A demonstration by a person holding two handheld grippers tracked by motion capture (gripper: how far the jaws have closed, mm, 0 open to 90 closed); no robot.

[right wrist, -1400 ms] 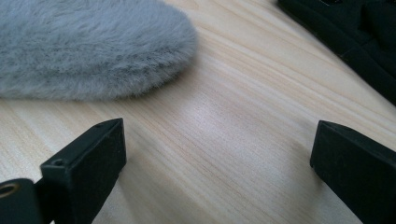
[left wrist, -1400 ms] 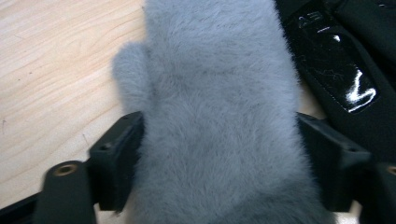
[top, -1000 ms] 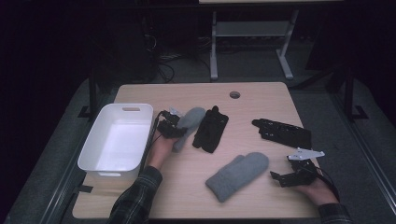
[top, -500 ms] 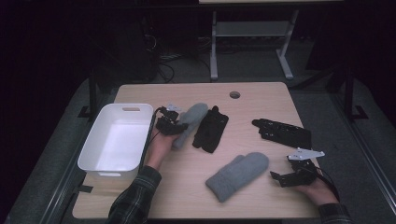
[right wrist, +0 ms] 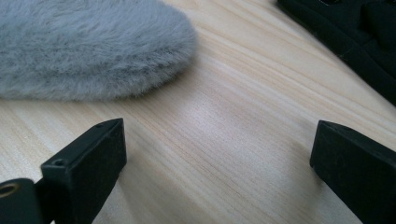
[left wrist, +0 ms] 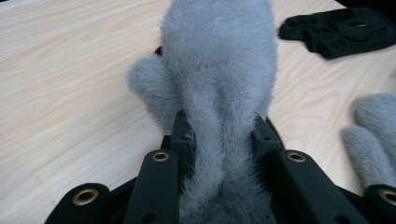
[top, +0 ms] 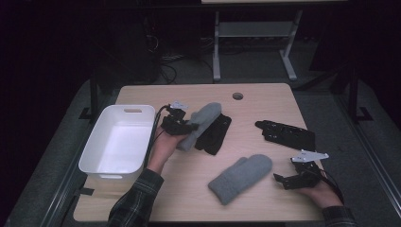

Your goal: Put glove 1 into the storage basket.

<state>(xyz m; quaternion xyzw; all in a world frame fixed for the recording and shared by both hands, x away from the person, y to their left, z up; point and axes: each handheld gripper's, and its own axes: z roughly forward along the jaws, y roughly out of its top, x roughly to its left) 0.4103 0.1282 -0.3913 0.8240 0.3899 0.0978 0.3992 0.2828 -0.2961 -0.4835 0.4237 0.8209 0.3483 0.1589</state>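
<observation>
Beside the white bin [top: 118, 142], the left gripper [top: 182, 126] pinches a grey mitten [top: 201, 123] by its cuff, lifted off the bench [top: 265, 94]. Binning it remains, judging by the empty bin. Nearer right, the second mitten [top: 241, 178] lies untouched by the spread right gripper [top: 283, 179].

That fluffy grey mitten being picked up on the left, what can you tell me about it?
The held mitten is pale grey and fuzzy, like fleece or faux fur, with a rounded top and a stubby thumb at one side. The left tool pinches it near the cuff, squeezing the fabric narrow between two black jaws. From above it slants over the table, its tip above a black glove, beside a white tub.
</observation>
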